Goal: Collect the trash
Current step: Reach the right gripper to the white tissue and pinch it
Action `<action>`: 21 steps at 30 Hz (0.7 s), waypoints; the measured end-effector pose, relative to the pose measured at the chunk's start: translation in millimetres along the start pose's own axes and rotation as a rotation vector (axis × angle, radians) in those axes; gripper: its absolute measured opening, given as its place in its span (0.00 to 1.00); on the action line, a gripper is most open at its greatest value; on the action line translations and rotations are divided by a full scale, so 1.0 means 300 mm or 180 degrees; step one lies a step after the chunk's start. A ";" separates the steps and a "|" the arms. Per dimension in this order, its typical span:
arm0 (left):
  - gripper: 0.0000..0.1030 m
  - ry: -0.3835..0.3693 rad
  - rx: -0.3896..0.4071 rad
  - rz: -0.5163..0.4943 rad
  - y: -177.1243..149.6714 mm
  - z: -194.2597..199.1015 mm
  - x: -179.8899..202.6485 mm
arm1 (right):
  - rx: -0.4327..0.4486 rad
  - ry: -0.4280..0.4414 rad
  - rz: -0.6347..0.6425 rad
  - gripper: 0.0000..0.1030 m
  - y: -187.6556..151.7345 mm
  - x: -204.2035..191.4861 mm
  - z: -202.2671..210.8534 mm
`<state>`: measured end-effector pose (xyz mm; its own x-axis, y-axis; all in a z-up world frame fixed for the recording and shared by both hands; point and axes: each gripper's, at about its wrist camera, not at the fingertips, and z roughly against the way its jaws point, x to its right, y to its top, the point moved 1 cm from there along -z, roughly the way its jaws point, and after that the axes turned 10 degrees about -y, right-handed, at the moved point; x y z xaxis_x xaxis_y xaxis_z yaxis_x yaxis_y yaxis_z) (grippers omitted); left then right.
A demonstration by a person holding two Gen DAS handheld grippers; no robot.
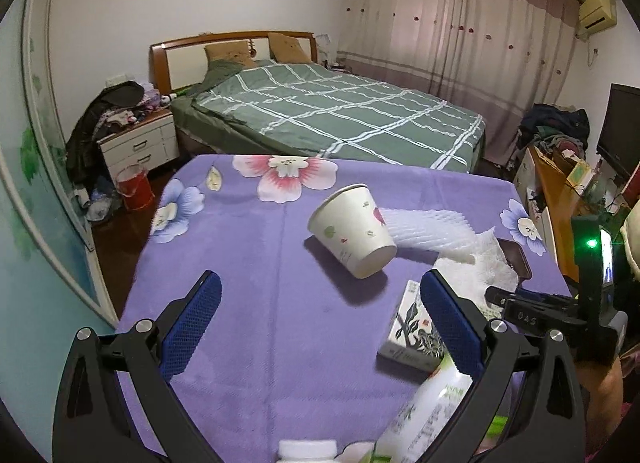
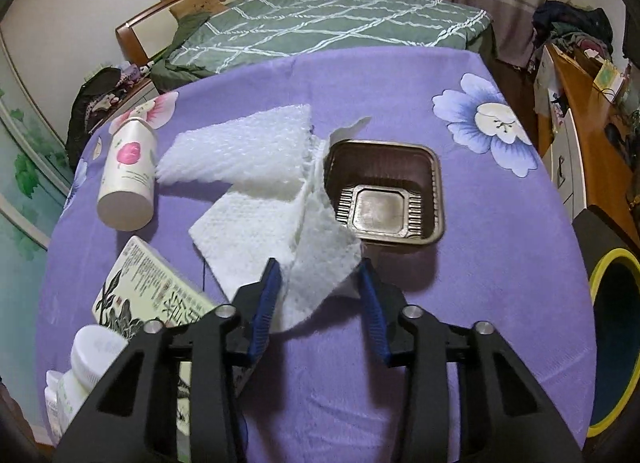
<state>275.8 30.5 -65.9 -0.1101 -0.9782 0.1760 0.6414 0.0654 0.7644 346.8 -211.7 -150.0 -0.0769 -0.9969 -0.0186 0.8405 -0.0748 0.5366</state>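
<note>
A white paper tissue [image 2: 280, 223] lies crumpled on the purple tablecloth, its near corner between my right gripper's [image 2: 320, 287] open fingers. A brown plastic tray [image 2: 384, 187] sits just behind it, with white foam netting [image 2: 248, 143] to the left. A paper cup [image 2: 128, 179] lies on its side; it also shows in the left wrist view [image 1: 352, 231]. My left gripper [image 1: 320, 295] is open and empty above the cloth, the cup ahead of it. The tissue [image 1: 476, 267] and my right gripper [image 1: 496, 295] show at the right there.
A printed box [image 1: 412, 331] and a white-green bottle [image 1: 432, 407] lie by my left gripper's right finger. A white-capped bottle [image 2: 88, 363] stands at the near left. A black bin with a yellow rim [image 2: 612, 343] is to the right. A bed [image 1: 320, 111] lies beyond.
</note>
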 end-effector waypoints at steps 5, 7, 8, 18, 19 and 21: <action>0.95 -0.0028 -0.0045 -0.0004 0.003 -0.044 -0.012 | -0.0020 0.0129 0.0027 0.05 0.013 -0.014 -0.009; 0.95 -0.0018 -0.0025 0.0008 0.010 -0.054 -0.021 | 0.0085 0.0167 0.0048 0.04 0.020 -0.018 0.028; 0.95 -0.0011 -0.0022 0.0021 0.011 -0.058 -0.026 | 0.0127 0.0200 0.0047 0.04 0.023 -0.017 0.048; 0.95 -0.0098 0.0016 0.0027 0.020 -0.046 -0.020 | 0.0713 0.0410 0.0112 0.04 0.059 0.021 0.352; 0.95 -0.0103 0.0023 0.0015 0.018 -0.037 -0.012 | 0.0743 0.0415 0.0129 0.04 0.056 0.030 0.377; 0.95 -0.0122 0.0039 -0.0009 0.013 -0.015 0.006 | 0.0804 0.0420 0.0149 0.04 0.032 0.060 0.429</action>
<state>281.5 28.2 -65.3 -0.1410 -0.9701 0.1974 0.6317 0.0654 0.7724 284.6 -227.1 -36.7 0.0432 -0.9950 -0.0896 0.6800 -0.0364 0.7323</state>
